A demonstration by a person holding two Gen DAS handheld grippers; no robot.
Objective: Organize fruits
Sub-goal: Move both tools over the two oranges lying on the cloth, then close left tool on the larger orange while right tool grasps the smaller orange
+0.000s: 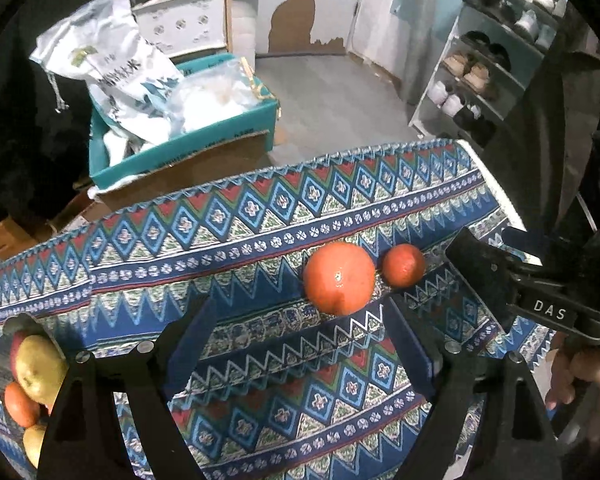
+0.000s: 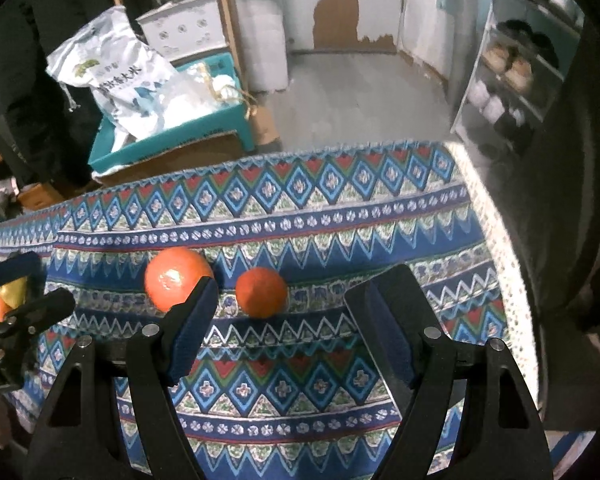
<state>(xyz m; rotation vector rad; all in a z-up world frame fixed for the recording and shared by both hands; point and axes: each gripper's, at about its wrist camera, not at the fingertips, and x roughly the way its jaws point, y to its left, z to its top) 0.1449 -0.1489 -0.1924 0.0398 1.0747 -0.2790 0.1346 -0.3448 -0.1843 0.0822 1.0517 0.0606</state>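
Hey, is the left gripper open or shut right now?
Open. The left gripper has its blue-padded fingers spread wide with nothing between them; the big orange sits on the tablecloth beyond.

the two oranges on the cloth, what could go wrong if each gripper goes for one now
The big orange and small orange lie almost touching, so a finger closing on one may nudge the other into rolling. The left gripper and right gripper, both open, would converge there and could collide. The small orange is nearer the tablecloth edge and might roll off.
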